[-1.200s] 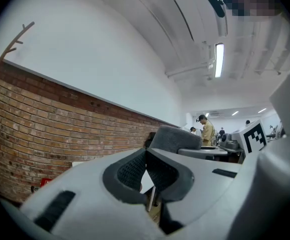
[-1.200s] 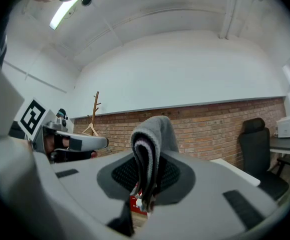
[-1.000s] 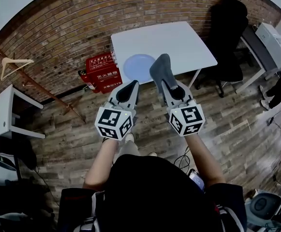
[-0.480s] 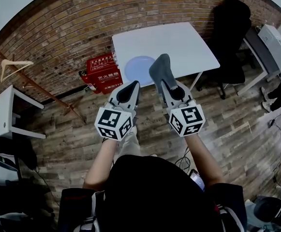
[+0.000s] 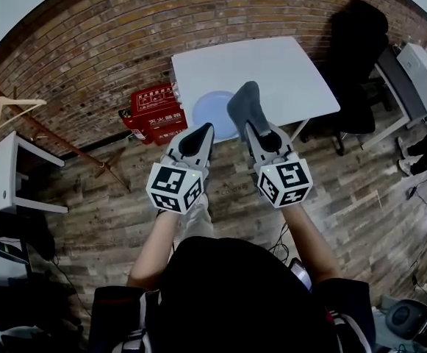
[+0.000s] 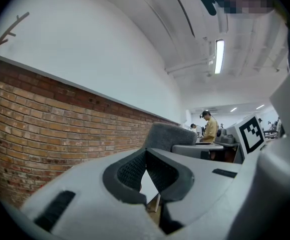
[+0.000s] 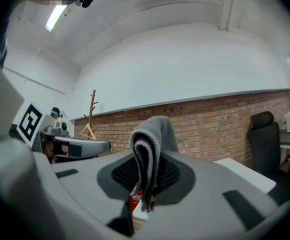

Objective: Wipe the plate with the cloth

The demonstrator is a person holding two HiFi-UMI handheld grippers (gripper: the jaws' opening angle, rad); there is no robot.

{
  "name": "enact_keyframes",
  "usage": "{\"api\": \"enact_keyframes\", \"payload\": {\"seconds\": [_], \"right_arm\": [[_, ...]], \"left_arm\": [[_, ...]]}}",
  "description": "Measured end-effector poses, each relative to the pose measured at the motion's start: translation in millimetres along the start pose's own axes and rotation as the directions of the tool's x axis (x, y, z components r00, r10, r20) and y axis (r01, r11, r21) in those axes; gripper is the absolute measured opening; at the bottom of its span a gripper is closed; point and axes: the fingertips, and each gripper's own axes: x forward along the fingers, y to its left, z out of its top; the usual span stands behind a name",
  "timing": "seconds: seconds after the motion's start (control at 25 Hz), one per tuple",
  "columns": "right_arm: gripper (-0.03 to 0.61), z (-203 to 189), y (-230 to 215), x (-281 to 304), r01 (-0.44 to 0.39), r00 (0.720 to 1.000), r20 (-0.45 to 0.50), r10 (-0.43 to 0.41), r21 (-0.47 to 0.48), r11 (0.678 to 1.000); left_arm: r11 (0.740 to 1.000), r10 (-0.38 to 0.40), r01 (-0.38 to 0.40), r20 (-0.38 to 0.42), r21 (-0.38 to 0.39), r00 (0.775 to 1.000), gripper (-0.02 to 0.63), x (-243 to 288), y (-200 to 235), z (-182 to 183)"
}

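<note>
A pale blue plate [image 5: 210, 110] lies near the front edge of a white table [image 5: 272, 68] against the brick wall. Both grippers are held level over the wooden floor, short of the table. My right gripper [image 5: 251, 127] is shut on a folded grey cloth [image 5: 245, 107], which stands up out of its jaws and hides the plate's right edge; in the right gripper view the cloth [image 7: 149, 149] hangs folded between the pads. My left gripper [image 5: 201, 134] is shut with nothing between its jaws [image 6: 145, 171].
A red box [image 5: 154, 112] stands on the floor left of the table. A black office chair [image 5: 353, 57] sits to the table's right, with a desk [image 5: 411, 79] beyond it. A wooden coat stand [image 5: 44, 127] and a white side table [image 5: 11, 175] are at the left.
Both grippers have come nearer to the table together; the table and plate sit slightly closer and lower in the head view. The cloth stays gripped.
</note>
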Motion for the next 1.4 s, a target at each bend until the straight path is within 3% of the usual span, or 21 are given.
{"api": "enact_keyframes", "payload": {"seconds": [0.56,1.4], "right_arm": [[0.058,7,-6,93,-0.011,1.0,-0.017,0.011,0.004,1.0],[0.058,20,-26,204,0.082,0.997,-0.011,-0.081,0.07,0.994]], "left_arm": [[0.998,0.045,-0.043,0.032,-0.049,0.998,0.015,39,93,17],[0.991,-0.031,0.028,-0.017,-0.128,0.999,0.015,95,194,16]]}}
